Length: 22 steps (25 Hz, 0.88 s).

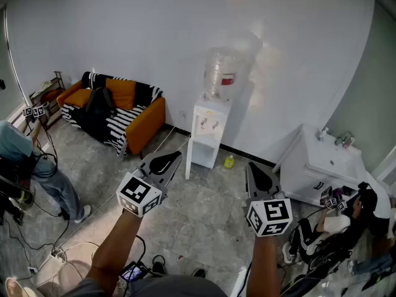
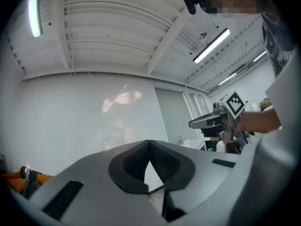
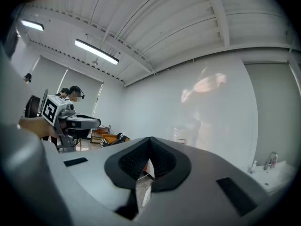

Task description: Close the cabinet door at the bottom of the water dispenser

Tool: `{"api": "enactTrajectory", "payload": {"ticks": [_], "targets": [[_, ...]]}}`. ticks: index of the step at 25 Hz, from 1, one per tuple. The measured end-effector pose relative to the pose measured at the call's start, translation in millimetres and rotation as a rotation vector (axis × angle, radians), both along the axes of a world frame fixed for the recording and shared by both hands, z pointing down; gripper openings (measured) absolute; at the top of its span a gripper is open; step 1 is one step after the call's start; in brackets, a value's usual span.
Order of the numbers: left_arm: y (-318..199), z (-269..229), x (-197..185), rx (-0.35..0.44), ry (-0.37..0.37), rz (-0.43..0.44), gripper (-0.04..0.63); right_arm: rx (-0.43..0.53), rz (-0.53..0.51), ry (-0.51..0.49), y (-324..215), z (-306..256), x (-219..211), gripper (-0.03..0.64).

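Left tool point(image 1: 178, 154) and right tool point(image 1: 252, 166) are held out side by side above the grey floor point(image 1: 204, 221). Each has its jaws closed tip to tip and nothing between them, as both gripper views confirm. The white water dispenser point(image 1: 209, 125) stands well ahead against the wall with a clear bottle point(image 1: 221, 74) on top. Its cabinet door point(image 1: 188, 158) is at the bottom and appears to be swung out edge-on at the base's left side, though the detail is small. Neither tool touches it.

The door looks like a thin, stiff, light hinged panel that should swing with little effort. It likely needs no grip, only a nudge from closed tips on its outer face near the free edge, away from the hinge. The push should be soft, because the loaded bottle probably makes the narrow unit top-heavy. A small green bottle point(image 1: 229, 161) sits on the floor just right of the base, clear of the door's likely path.
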State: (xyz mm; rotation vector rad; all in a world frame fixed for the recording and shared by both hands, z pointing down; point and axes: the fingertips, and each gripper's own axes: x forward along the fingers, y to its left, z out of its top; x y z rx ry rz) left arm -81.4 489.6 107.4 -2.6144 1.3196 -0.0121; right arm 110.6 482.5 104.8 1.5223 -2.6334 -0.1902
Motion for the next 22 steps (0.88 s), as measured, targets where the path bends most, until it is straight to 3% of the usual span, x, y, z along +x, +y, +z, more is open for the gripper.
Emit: {"api": "enactTrajectory", "payload": {"ticks": [15, 22], "targets": [[-8, 1, 31, -0.008, -0.032, -0.041, 0.015, -0.005, -0.015, -0.016, -16, 5, 35, 0.028], [-15, 3, 52, -0.021, -0.063, -0.086, 0.015, -0.035, -0.072, -0.104, -31, 7, 59, 0.028]]}}
